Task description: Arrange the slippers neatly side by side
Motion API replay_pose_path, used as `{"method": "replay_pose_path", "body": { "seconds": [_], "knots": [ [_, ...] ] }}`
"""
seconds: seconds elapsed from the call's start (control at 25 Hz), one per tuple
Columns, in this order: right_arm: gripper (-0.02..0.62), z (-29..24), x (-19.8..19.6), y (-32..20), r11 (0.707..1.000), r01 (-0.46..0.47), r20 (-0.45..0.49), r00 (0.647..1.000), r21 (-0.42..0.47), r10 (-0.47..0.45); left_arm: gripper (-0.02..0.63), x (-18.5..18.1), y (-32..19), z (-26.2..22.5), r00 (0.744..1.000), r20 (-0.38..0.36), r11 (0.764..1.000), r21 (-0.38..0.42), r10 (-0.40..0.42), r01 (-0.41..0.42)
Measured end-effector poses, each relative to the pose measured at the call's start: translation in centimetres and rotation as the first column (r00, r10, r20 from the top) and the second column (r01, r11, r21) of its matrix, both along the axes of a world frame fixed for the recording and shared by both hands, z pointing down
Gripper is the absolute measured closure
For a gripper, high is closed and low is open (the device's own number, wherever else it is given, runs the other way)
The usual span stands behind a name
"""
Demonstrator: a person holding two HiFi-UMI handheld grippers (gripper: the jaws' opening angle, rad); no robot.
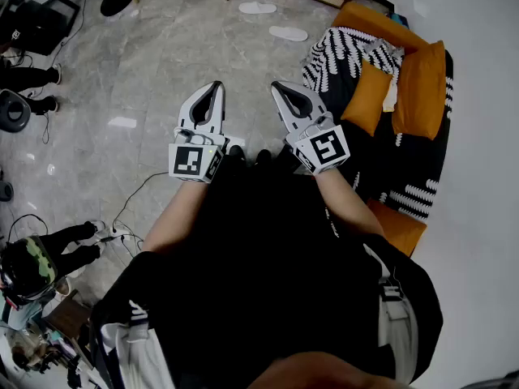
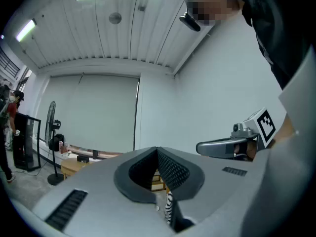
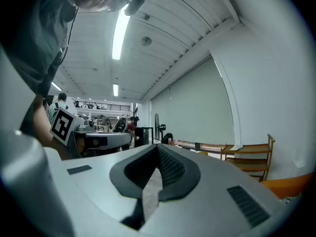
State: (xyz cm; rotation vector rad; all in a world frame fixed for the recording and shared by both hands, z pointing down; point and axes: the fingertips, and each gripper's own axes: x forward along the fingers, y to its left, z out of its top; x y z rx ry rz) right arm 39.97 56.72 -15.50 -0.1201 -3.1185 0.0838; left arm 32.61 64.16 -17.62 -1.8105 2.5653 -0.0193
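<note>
Lying well ahead on the grey floor (image 1: 162,55), near the top of the head view, the two white slippers are apart and staggered, not yet paired; the far slipper (image 1: 257,7) sits up and to the left of the near slipper (image 1: 288,33); each has its long axis roughly across the picture, the near one slightly tilted, so neither points along the line of the arms; the sofa (image 1: 405,136) stands off to their right, clear of both

The right claw (image 1: 278,85) is the nearer one; the near slipper lies almost straight ahead of its tip, well apart from it; the left claw (image 1: 215,84) is a little further off, with both slippers ahead and to its right; both claws are held level at waist height, side by side, far above and short of the slippers

Each claw's own view shows its jaws closed tip to tip with nothing gripped; only open room shows beyond them

As a judgement, nothing is done yet; the person has to walk forward and reach down, and the right claw looks best placed to take the near slipper across its narrow width
</note>
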Motion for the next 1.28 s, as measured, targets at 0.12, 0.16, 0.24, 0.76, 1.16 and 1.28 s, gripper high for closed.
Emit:
{"method": "replay_pose_path", "body": {
  "seconds": [0.12,0.16,0.24,0.76,1.16,1.28],
  "knots": [
    [0.565,0.2,0.0,0.3,1.000,0.015,-0.002,1.000,-0.018,-0.015,0.592,0.4,0.4,0.2,1.000,-0.024,1.000,0.020,0.000,0.000],
    [0.565,0.1,0.1,0.4,0.999,0.024,0.000,1.000,-0.022,-0.024,0.592,0.7,0.5,0.0,1.000,-0.025,0.999,0.032,0.004,-0.003],
    [0.565,-0.2,0.3,0.7,0.999,0.041,0.012,0.999,-0.026,-0.040,0.592,1.2,0.8,-0.7,1.000,-0.018,0.999,0.048,0.007,-0.006],
    [0.563,-0.9,1.6,0.3,0.990,0.084,0.132,0.989,-0.112,-0.069,0.592,0.5,2.4,-1.7,1.000,-0.023,0.996,0.092,0.005,-0.003],
    [0.563,1.3,1.4,-1.9,0.992,-0.003,0.036,0.999,-0.130,0.008,0.592,-1.1,1.4,0.2,0.995,-0.100,0.997,0.082,0.003,0.005],
    [0.563,1.7,0.6,-3.2,0.991,-0.035,0.010,0.999,-0.131,0.037,0.592,-2.0,0.8,1.4,0.991,-0.130,0.998,0.063,0.009,0.000]
  ]
}}
